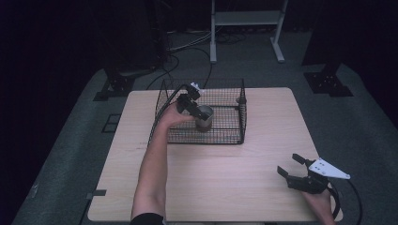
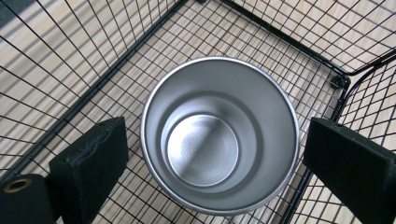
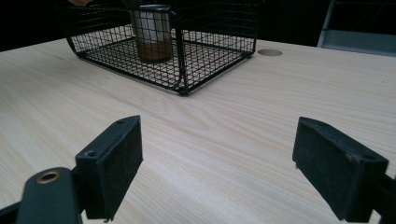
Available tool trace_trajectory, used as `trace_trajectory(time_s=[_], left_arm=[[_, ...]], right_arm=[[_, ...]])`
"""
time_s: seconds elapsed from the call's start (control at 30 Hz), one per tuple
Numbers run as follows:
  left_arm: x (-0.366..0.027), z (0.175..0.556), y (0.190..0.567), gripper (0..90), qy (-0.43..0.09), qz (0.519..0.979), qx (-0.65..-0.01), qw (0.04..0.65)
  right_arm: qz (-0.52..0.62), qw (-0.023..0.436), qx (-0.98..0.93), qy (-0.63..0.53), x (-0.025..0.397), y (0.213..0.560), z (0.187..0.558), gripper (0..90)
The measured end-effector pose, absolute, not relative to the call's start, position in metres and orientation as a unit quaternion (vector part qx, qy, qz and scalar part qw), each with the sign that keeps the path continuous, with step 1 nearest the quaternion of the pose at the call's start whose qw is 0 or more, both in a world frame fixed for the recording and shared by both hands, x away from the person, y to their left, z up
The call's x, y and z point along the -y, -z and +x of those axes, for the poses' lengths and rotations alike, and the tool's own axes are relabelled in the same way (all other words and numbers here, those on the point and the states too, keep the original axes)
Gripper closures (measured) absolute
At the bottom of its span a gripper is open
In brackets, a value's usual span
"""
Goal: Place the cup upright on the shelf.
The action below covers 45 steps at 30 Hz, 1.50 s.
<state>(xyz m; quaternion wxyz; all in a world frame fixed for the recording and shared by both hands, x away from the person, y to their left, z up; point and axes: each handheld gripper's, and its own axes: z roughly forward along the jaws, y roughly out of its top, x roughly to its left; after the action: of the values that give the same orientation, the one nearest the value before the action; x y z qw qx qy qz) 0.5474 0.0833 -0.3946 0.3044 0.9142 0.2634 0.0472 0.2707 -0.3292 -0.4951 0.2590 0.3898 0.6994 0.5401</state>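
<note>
Your left gripper [image 2: 212, 154] hangs straight above the steel cup [image 2: 219, 133], upright in the wire basket [image 1: 232, 133], jaws spread at 3 and 9 o'clock, apparently not touching. Your right gripper [image 1: 294, 168] sits open, well apart.

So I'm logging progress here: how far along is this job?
Done: the cup stands upright in the basket. In hand: the left tongs straddle the cup, open, with gaps either side, so whether they're releasing or about to grasp is unclear. Left: the right tongs wait open over the table.

Black grippers with 2 padded fingers [image 3: 114, 161], trailing black cables.
</note>
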Motion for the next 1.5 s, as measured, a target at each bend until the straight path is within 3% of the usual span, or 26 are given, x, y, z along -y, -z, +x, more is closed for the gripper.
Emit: trace_trajectory(time_s=[1.5], left_arm=[[-0.102,0.497,0.339,5.8,-0.1,0.903,-0.208,0.362]], right_arm=[[0.391,0.262,-0.701,-0.536,0.321,0.496,0.27,15.2]])
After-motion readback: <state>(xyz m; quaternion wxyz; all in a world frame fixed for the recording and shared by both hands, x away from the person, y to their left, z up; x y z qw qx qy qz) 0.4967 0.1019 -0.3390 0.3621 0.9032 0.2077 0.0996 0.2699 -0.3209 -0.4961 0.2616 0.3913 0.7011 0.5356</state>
